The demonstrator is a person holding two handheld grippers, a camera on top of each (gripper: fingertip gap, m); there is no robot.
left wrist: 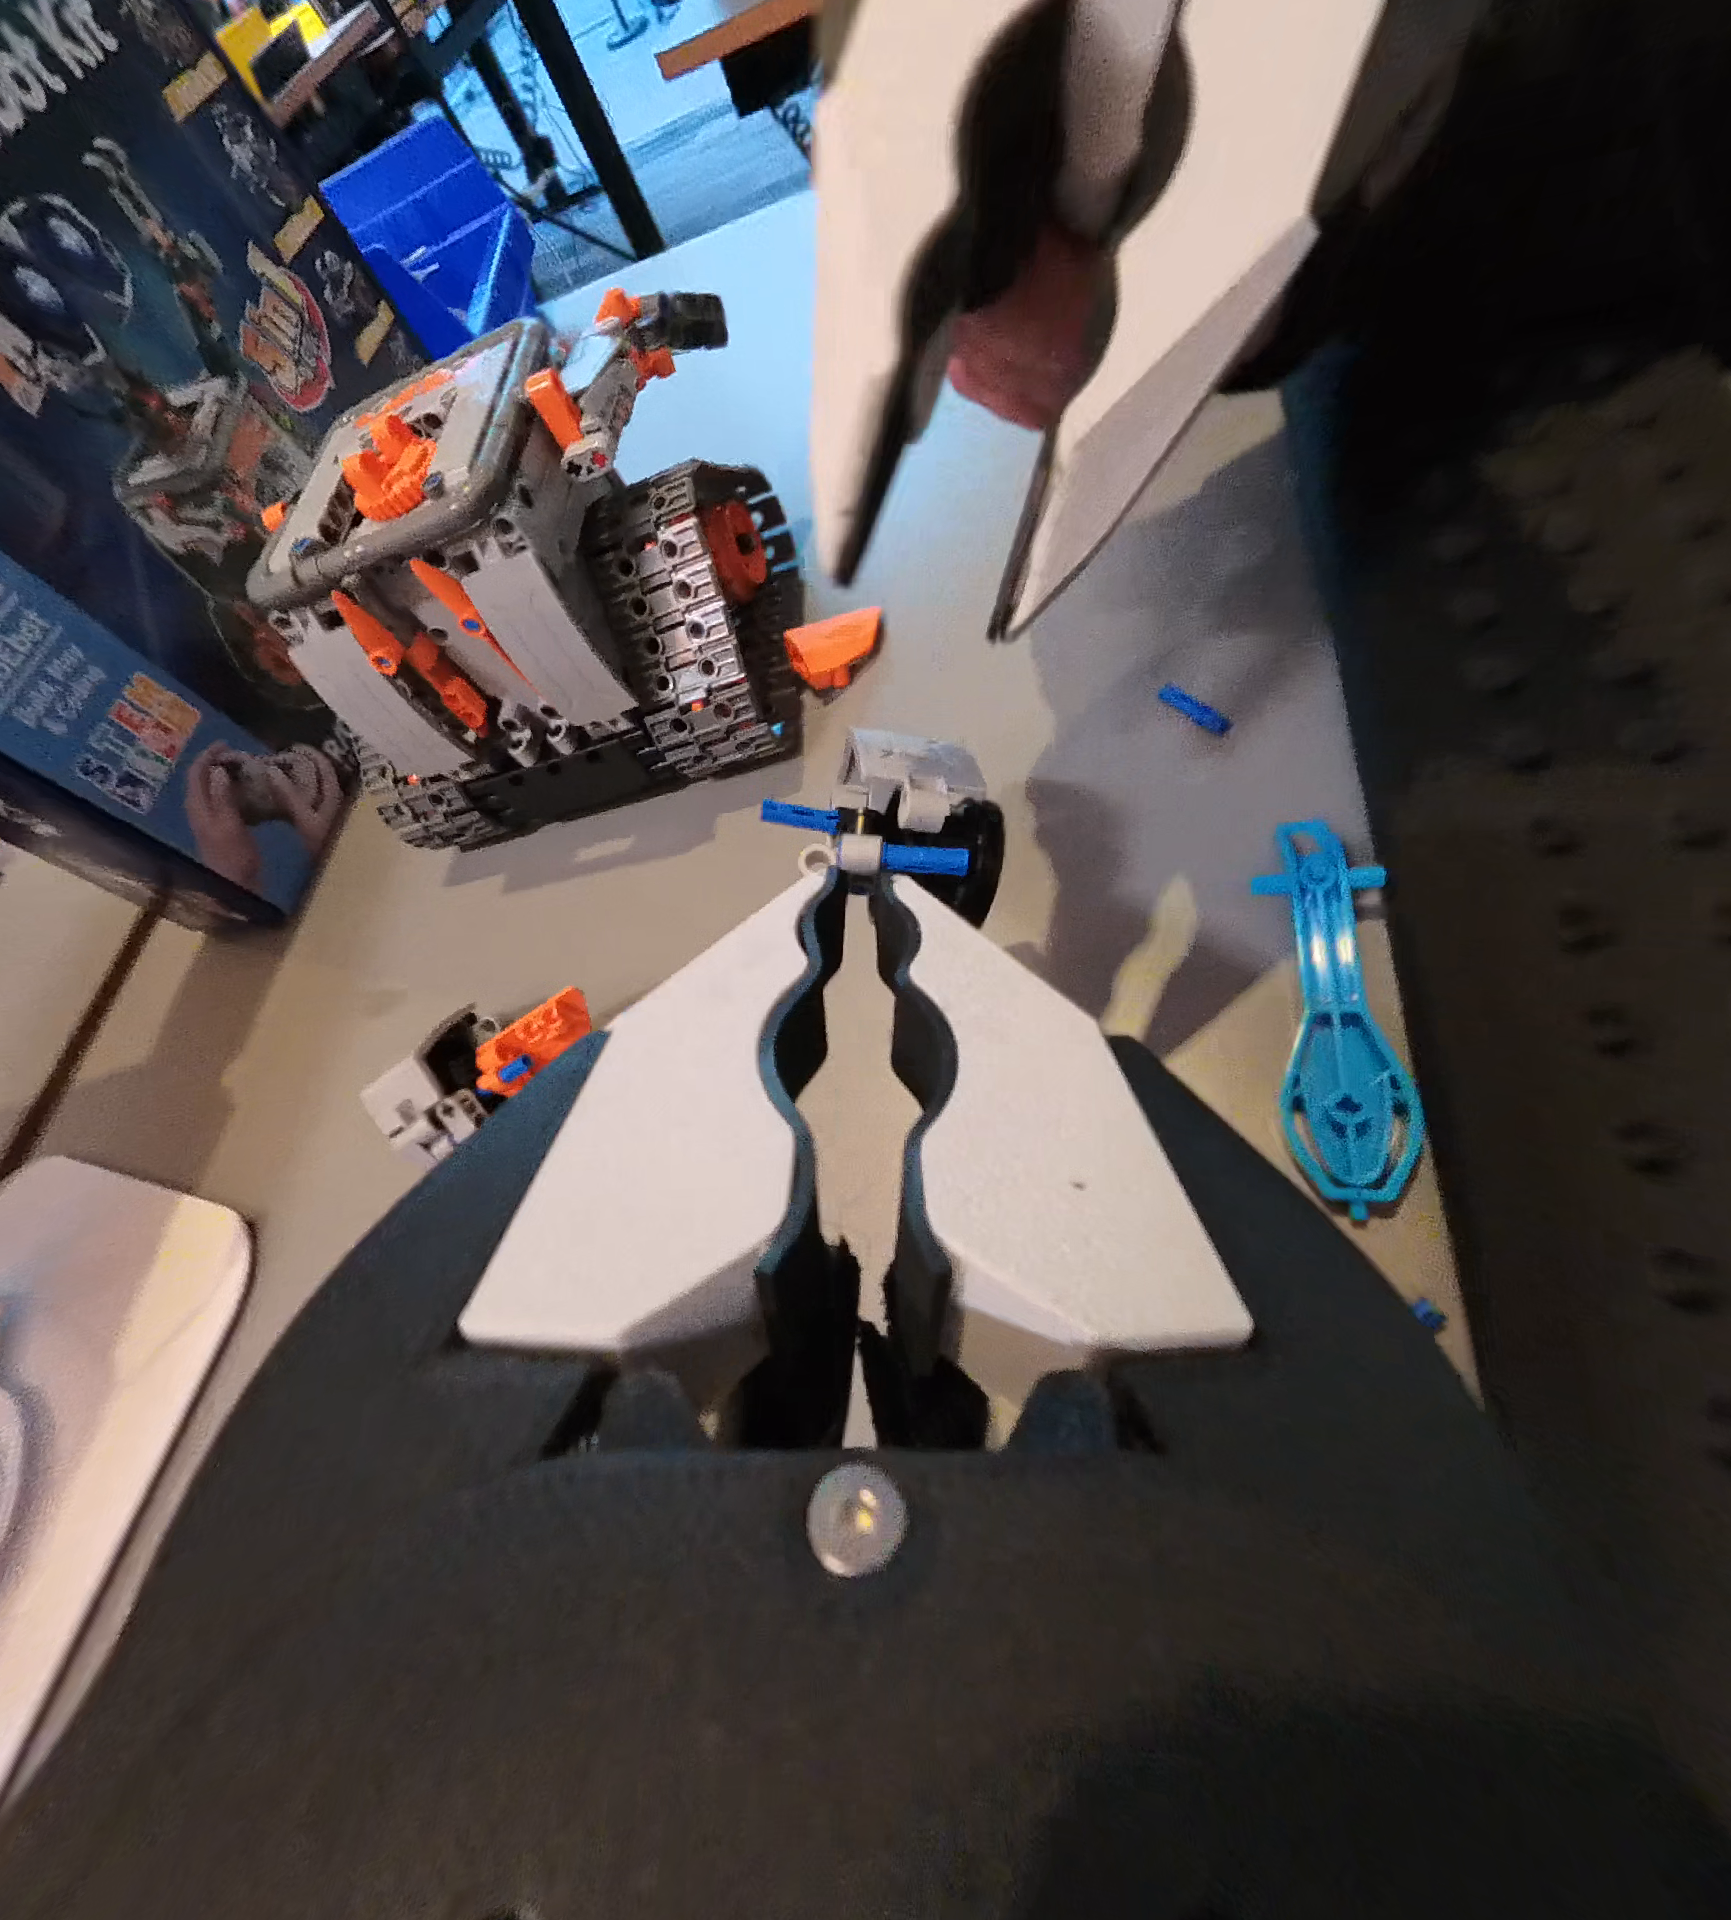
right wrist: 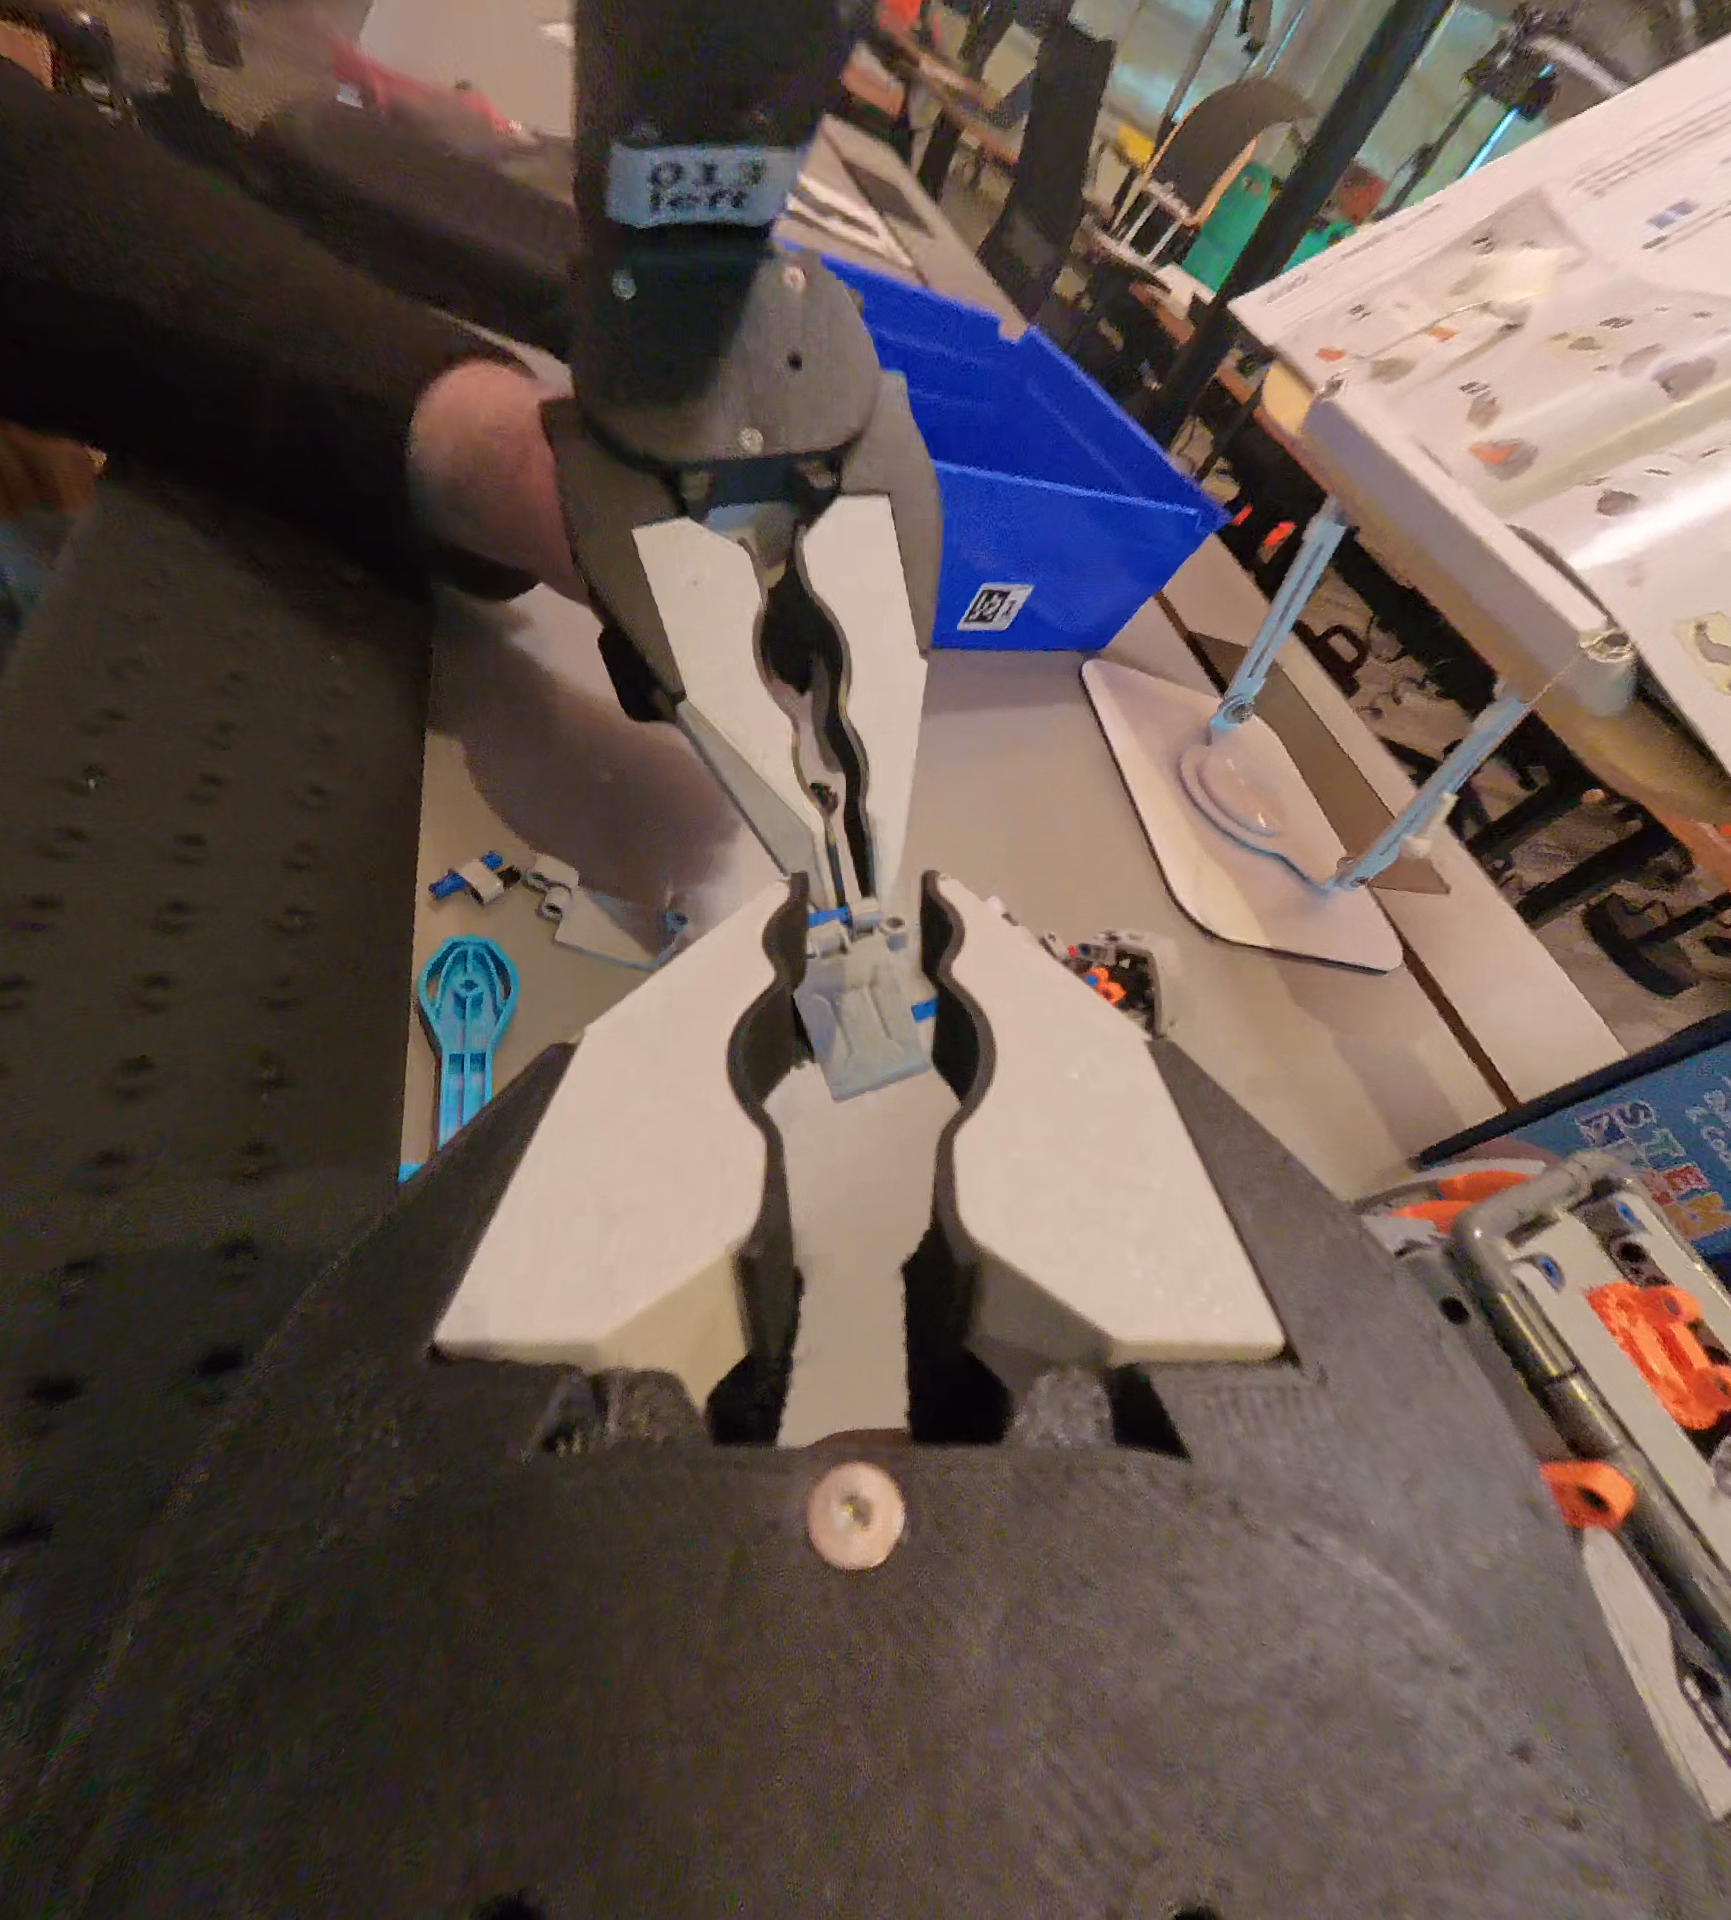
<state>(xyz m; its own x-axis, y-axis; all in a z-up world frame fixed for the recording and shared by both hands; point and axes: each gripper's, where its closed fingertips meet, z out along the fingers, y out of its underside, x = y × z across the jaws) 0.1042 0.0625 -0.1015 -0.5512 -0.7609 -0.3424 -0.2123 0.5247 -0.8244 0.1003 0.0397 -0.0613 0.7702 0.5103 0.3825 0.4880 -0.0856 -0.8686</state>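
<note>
**Two grippers meet over a small brick part**

Nearest the lens in the left wrist view, the left gripper (left wrist: 853,883) has its fingers drawn almost together, pinching at their tips a small grey part (left wrist: 897,795) with a blue axle (left wrist: 866,836) through it and a black wheel (left wrist: 980,857) behind. The same part shows in the right wrist view as a grey piece (right wrist: 856,1013) hanging from the left gripper's (right wrist: 845,873) closed tips. It sits in the gap between the fingers of the right gripper (right wrist: 861,904), which stand released, apart on either side of the part; whether they touch it cannot be told.

The right gripper (left wrist: 928,603) also appears from above in the left view, blurred, its tips apart over the table (left wrist: 944,686).

On the table, left of the held part, stands a tracked robot model (left wrist: 528,582) in grey, black and orange, with a printed box (left wrist: 92,468) beside it. An orange piece (left wrist: 833,646) lies just by the model's track. A loose blue pin (left wrist: 1193,710) lies farther right. A light-blue tool (left wrist: 1339,1029) lies near the table's right edge, beside a black perforated board (left wrist: 1609,831). Another grey-and-orange assembly (left wrist: 471,1075) lies near the left gripper's left finger.

Beyond, a blue bin (right wrist: 1037,468) stands on the table, and a white stand (right wrist: 1245,821) holds up an instruction sheet (right wrist: 1588,343).
</note>
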